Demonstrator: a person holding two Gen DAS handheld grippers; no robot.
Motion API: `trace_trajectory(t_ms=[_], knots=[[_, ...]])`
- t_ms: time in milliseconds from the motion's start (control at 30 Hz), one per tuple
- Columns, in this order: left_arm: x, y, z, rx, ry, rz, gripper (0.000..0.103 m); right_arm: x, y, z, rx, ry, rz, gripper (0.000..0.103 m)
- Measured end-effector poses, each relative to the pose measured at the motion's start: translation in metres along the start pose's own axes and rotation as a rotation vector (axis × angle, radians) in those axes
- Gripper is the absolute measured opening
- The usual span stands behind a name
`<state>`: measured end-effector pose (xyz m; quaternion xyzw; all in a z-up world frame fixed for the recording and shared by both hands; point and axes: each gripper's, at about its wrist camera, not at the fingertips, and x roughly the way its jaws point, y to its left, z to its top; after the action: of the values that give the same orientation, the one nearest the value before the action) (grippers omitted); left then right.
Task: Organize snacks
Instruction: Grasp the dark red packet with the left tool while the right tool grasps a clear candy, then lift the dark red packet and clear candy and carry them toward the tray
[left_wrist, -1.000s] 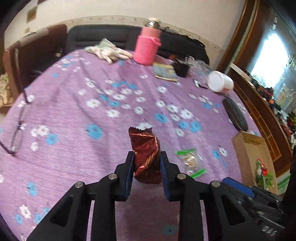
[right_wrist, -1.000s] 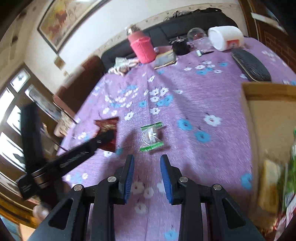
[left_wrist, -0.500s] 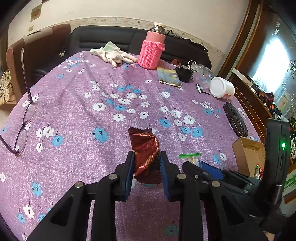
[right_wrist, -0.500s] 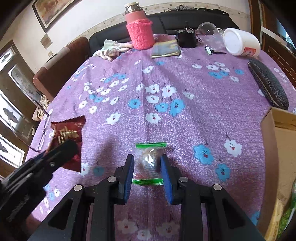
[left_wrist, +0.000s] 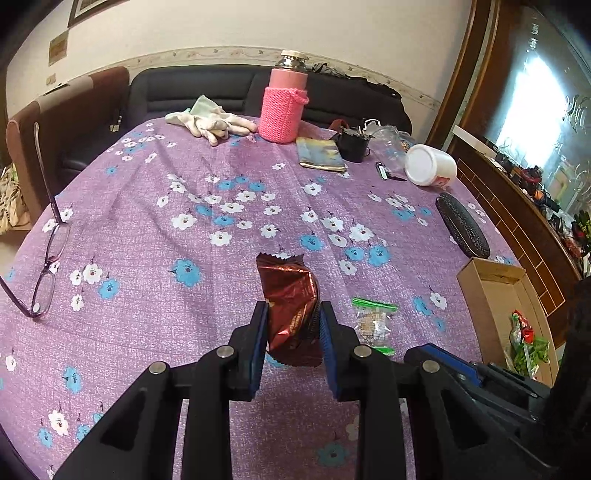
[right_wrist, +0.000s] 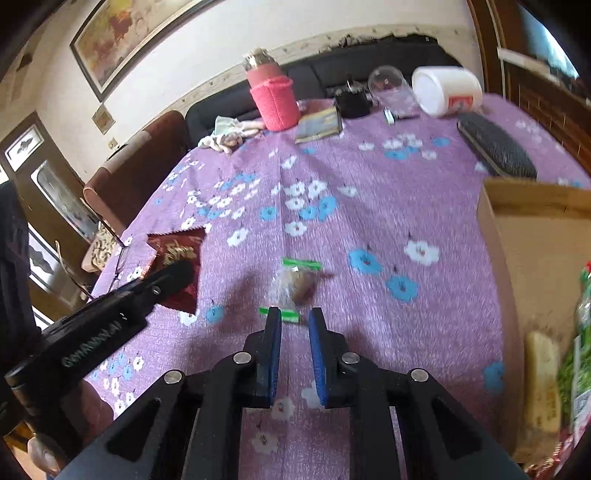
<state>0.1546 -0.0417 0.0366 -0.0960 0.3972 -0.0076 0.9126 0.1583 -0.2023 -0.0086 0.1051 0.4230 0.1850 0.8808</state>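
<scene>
Wrapper (left_wrist: 290, 314), the dark red foil one, is clamped between our left gripper (left_wrist: 291, 332) pads, lifted off the purple tablecloth (left_wrist: 147, 229). Right gripper (right_wrist: 294, 343) is drawn together on nothing; the clear green-edged bag (right_wrist: 293, 286) lies just past its tips, not between them. We judge a regrab is needed there: spread the jaws, straddle the bag's middle, then close. Cardboard box (right_wrist: 532, 236) on the right already holds snacks and looks like the drop spot; path to it seems free. Farther off: glasses case (right_wrist: 495, 147), eyeglasses (left_wrist: 44, 258), white jar (left_wrist: 430, 164), pink flask (left_wrist: 284, 107), gloves (left_wrist: 210, 122).
</scene>
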Motion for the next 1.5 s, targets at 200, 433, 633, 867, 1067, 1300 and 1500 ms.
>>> trace_trajectory(t_ms=[200,433,633,867,1067,1300,1500], knots=[[0.002,0.011,0.003,-0.047,0.009,0.003,0.026,0.008,0.008,0.016,0.03,0.02,-0.029,0.061],[-0.003,0.018,0.005,-0.078,-0.001,-0.004,0.026,0.047,0.01,0.029,0.057,0.126,-0.061,0.042],[-0.003,0.018,0.004,-0.079,0.01,-0.013,0.026,0.055,0.025,0.03,-0.048,0.104,-0.153,0.024],[-0.003,0.018,0.004,-0.081,0.009,-0.019,0.026,0.023,0.032,0.011,-0.131,0.047,-0.16,0.02],[-0.004,0.01,0.002,-0.046,0.0,-0.013,0.026,-0.025,0.033,-0.013,-0.146,-0.06,-0.122,0.02],[-0.011,-0.007,-0.003,0.02,-0.032,-0.049,0.026,-0.054,0.008,-0.02,-0.061,-0.161,-0.099,0.02],[-0.023,-0.036,-0.013,0.125,-0.081,-0.101,0.026,-0.063,-0.019,-0.015,0.022,-0.173,-0.07,0.02]])
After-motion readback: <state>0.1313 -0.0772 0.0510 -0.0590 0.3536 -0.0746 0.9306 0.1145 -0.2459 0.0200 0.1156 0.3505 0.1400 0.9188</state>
